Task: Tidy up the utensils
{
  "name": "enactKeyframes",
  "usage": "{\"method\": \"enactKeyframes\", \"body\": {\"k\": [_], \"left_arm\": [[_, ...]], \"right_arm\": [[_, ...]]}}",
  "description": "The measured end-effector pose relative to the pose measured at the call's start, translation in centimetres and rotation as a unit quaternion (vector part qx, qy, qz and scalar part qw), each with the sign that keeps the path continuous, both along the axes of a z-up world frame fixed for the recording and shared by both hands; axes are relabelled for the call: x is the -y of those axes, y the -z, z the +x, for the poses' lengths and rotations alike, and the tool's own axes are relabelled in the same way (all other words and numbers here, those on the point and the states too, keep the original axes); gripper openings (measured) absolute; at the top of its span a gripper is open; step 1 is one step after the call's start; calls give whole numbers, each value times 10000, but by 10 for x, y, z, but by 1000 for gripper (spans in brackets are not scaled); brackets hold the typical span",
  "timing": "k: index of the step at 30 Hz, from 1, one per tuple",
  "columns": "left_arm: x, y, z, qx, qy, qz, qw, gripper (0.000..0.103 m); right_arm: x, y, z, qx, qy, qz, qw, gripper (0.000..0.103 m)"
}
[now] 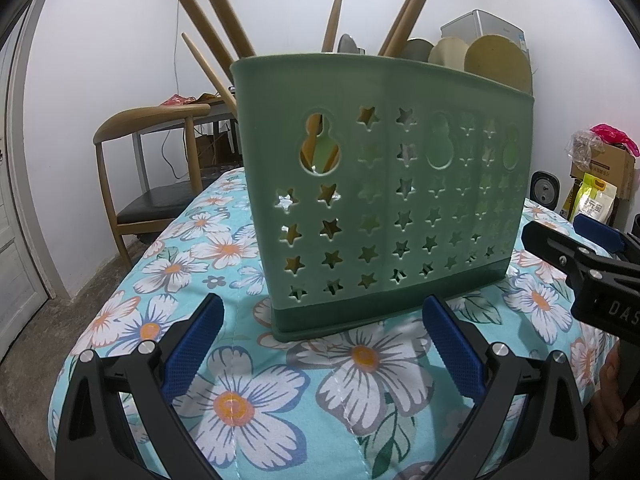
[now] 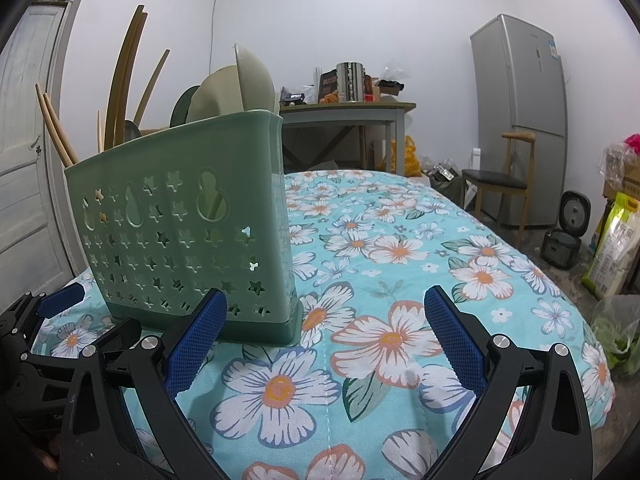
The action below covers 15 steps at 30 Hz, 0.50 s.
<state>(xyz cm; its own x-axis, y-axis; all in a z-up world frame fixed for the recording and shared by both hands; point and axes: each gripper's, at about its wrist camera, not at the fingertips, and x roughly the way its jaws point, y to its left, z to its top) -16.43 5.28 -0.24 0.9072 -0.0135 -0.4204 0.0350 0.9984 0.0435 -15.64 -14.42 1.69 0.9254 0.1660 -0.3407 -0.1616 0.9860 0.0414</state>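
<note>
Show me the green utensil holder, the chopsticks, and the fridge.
green utensil holder (image 1: 384, 200): left wrist view, on its star-punched front wall.
chopsticks (image 1: 218, 12): left wrist view, on one leaning shaft.
fridge (image 2: 520, 120): right wrist view, on its door.

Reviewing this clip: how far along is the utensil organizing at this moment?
Looks finished or nearly so. Done: chopsticks and spoons stand inside the green holder, which sits upright on the floral cloth. In hand: nothing; the left gripper and right gripper are both open and empty. Left: no loose utensils show on the visible cloth, though part of it is out of view.
</note>
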Motion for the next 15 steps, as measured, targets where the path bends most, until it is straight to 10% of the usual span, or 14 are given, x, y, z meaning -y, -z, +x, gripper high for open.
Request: {"method": "enactKeyframes", "body": {"k": [15], "left_arm": [[4, 2, 2, -130, -16, 34, 9999, 98]], "right_arm": [[2, 2, 1, -1, 5, 19, 10000, 95]]}}
